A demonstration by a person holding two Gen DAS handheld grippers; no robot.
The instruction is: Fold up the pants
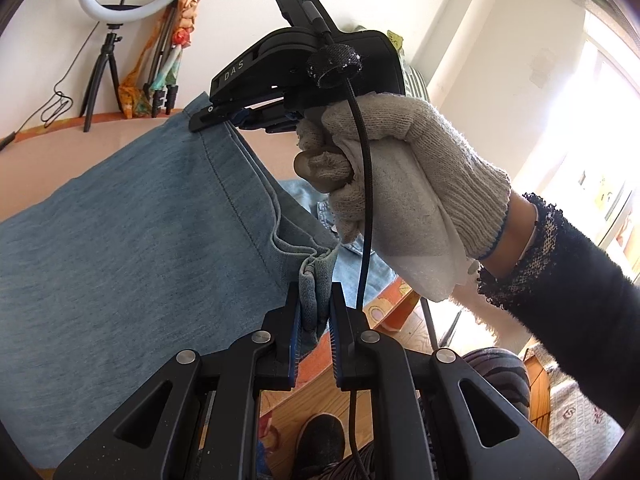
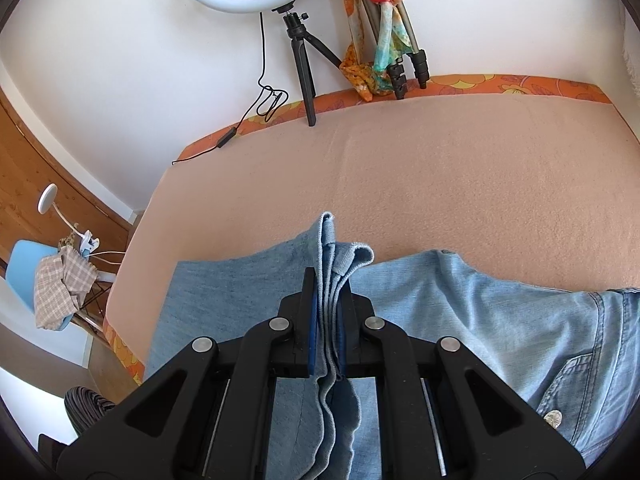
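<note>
Blue denim pants [image 1: 132, 248] lie spread over a peach-covered bed [image 2: 440, 176]. My left gripper [image 1: 316, 308] is shut on a bunched hem corner of the pants. A white-gloved hand [image 1: 404, 188] holds my right gripper [image 1: 208, 118] at the far edge of the same cloth in the left wrist view. In the right wrist view, my right gripper [image 2: 330, 284] is shut on several folded layers of the pants [image 2: 460, 312], whose edges stick up past the fingertips. The waistband with a metal button [image 2: 554, 418] lies at the lower right.
A ring light on a black tripod [image 2: 300, 52] and a folded tripod wrapped in orange cloth [image 2: 384, 40] stand at the bed's far edge against the white wall. A blue chair [image 2: 28, 264] with checked cloth stands left. A shoe [image 1: 320, 440] shows on the wooden floor below.
</note>
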